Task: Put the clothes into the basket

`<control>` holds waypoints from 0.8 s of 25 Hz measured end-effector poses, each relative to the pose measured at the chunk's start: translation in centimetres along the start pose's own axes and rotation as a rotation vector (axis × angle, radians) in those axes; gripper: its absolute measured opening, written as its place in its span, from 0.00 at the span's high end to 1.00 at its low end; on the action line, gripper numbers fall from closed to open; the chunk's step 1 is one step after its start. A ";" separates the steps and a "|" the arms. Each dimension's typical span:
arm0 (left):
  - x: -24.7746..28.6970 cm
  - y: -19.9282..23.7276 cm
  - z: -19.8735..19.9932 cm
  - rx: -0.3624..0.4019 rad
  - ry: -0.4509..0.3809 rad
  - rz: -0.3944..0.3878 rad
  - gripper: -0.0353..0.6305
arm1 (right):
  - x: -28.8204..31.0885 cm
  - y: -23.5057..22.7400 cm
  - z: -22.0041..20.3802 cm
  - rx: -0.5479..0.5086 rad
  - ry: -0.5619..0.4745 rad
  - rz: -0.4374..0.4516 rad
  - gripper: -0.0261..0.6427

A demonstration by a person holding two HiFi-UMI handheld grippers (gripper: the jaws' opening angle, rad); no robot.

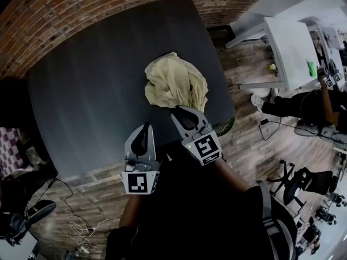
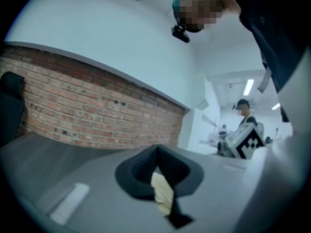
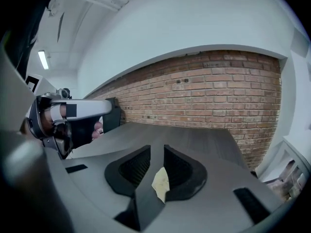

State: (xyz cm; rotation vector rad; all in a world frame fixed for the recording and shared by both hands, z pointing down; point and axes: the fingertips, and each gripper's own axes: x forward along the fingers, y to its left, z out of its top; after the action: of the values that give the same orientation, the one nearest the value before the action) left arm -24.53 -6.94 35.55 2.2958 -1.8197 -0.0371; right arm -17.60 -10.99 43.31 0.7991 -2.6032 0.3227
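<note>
A crumpled beige garment (image 1: 176, 83) lies on the dark table (image 1: 97, 75), towards its near right corner. My right gripper (image 1: 179, 111) hovers just at the garment's near edge. Its jaws stand a narrow gap apart (image 3: 155, 149) with nothing pressed between them; the beige cloth (image 3: 160, 183) shows below through the gap. My left gripper (image 1: 145, 126) hangs further back over the table's near edge, to the left of the garment. Its jaws meet at the tips (image 2: 155, 149), and the cloth (image 2: 163, 193) shows beyond them. A dark round rim (image 1: 223, 127), perhaps the basket, peeks out below the table's right corner.
A brick wall (image 1: 65, 10) runs behind the table. A white desk (image 1: 290, 50) and office chairs (image 1: 295, 183) stand on the wooden floor to the right. Cables (image 1: 81, 234) lie on the floor at the near left. Other people are at the far right.
</note>
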 end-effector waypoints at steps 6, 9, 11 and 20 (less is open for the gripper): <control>1.5 2.2 -1.9 -0.028 0.049 0.009 0.94 | 3.6 -1.0 -2.0 -0.013 0.091 0.002 0.75; 2.3 3.3 -2.8 -0.059 0.076 0.018 0.94 | 5.3 -1.5 -3.5 -0.028 0.154 0.003 0.66; 2.8 4.1 -3.3 -0.076 0.082 0.023 0.94 | 6.4 -1.9 -4.5 -0.041 0.196 0.004 0.61; 4.6 6.9 -5.3 -0.112 0.105 0.036 0.94 | 10.9 -3.9 -8.7 -0.118 0.344 -0.016 0.53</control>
State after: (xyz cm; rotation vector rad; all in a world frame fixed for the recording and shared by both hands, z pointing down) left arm -29.24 -12.08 42.49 2.1470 -1.7599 -0.0126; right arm -20.99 -16.57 56.22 0.6588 -2.2701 0.2725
